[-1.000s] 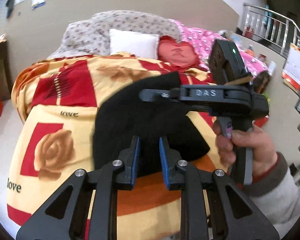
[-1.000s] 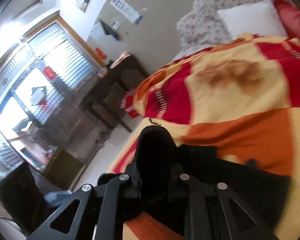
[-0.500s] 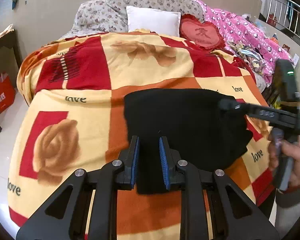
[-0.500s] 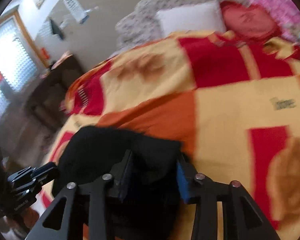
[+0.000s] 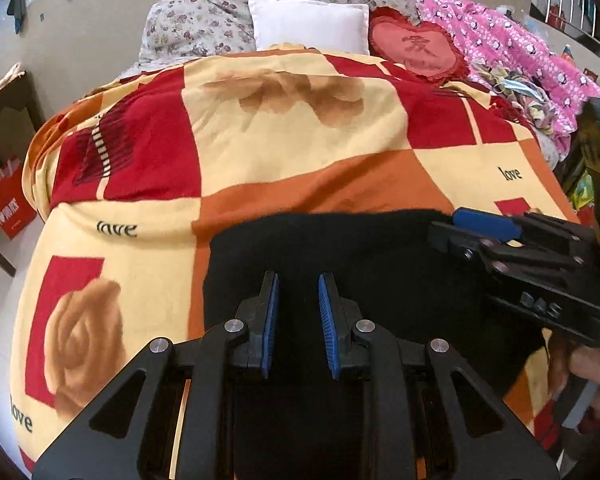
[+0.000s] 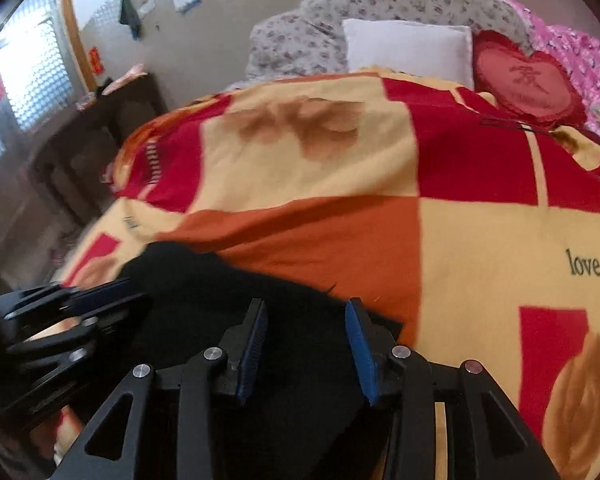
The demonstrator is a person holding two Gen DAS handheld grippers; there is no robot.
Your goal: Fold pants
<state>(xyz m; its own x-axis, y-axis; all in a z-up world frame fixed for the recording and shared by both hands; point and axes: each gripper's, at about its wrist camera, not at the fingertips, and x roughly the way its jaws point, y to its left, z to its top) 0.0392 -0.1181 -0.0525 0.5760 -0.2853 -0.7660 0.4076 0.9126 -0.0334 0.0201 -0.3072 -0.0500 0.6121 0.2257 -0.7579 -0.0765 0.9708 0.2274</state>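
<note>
A fleecy blanket [image 5: 300,152] in a checkerboard of red, cream-yellow and orange squares carries tan rose prints and the word "love" in black lettering. On its near edge lies a plain black folded pair of pants [image 5: 340,256]. Beyond the blanket's far edge sit a plain white rectangular pillow [image 5: 308,24], a red heart-shaped cushion [image 5: 418,48] with a darker red character, a grey floral quilt [image 5: 228,12], and a pink patterned bedspread [image 5: 512,52].

One black pants [image 5: 364,264], two hand-held grippers [image 5: 297,320] [image 6: 306,348], three pillows [image 5: 308,26].
</note>
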